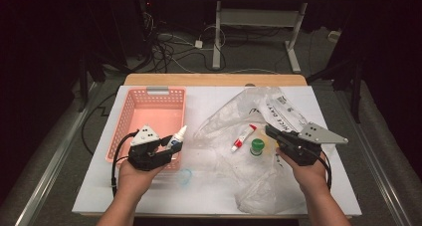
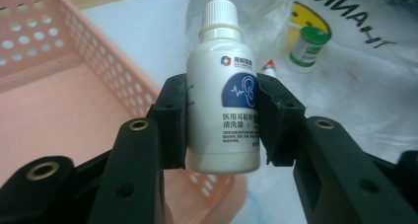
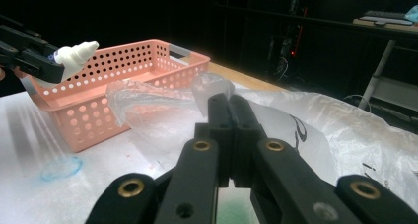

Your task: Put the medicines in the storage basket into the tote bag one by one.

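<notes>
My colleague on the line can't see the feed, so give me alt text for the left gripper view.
The left gripper clamps a white dropper bottle upright between its black jaws, over the near right corner of a pink perforated basket. Beyond it, on a clear plastic bag printed with black lettering, stand a small green-capped jar and the red tip of a tube.

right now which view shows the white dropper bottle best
The left gripper view: the white dropper bottle sits close up between the left gripper pads, label readable. The high view shows it small at the pink basket rim; the right gripper view catches its nozzle end.
</notes>
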### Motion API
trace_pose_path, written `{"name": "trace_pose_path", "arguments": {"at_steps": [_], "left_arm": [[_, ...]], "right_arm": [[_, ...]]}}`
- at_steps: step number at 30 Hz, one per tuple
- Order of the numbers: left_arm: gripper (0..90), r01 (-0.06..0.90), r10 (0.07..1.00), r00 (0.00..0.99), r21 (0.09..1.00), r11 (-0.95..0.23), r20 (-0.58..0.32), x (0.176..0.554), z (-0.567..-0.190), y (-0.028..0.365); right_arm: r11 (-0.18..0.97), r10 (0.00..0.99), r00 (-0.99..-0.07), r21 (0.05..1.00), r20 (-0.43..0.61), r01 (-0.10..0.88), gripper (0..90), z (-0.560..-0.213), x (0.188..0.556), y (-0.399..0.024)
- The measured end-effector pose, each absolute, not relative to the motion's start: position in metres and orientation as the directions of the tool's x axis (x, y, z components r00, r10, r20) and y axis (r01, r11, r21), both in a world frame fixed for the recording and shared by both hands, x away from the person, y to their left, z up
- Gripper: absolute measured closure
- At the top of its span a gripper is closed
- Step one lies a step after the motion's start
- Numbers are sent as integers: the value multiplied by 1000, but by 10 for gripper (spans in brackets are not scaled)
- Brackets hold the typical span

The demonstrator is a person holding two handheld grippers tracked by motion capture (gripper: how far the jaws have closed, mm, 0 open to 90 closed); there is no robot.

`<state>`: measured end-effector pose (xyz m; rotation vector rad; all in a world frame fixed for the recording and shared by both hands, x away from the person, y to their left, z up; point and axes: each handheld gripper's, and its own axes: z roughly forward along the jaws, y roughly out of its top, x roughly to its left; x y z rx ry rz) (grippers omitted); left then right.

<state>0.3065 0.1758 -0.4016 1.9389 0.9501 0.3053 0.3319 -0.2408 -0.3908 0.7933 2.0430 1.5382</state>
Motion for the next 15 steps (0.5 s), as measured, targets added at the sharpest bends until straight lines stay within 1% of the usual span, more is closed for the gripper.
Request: {"name": "trace_pose_path", "arguments": {"at_steps": [6,12,15], "left_arm": [[579,464,681,712,843,-273,-172,298,-393,163],[579,452,658,733,847,-279,-174,292,-392,152],[579,439,643,749,846,-302,-159,289,-393,144]], "right_arm": [[205,681,-732,964,-18,167,900,-390,331,-241],[207,679,-734,965,-21,164,900,-389,330,-238],[206,679,-734,965,-20,164,900,-388,329,-239]]}}
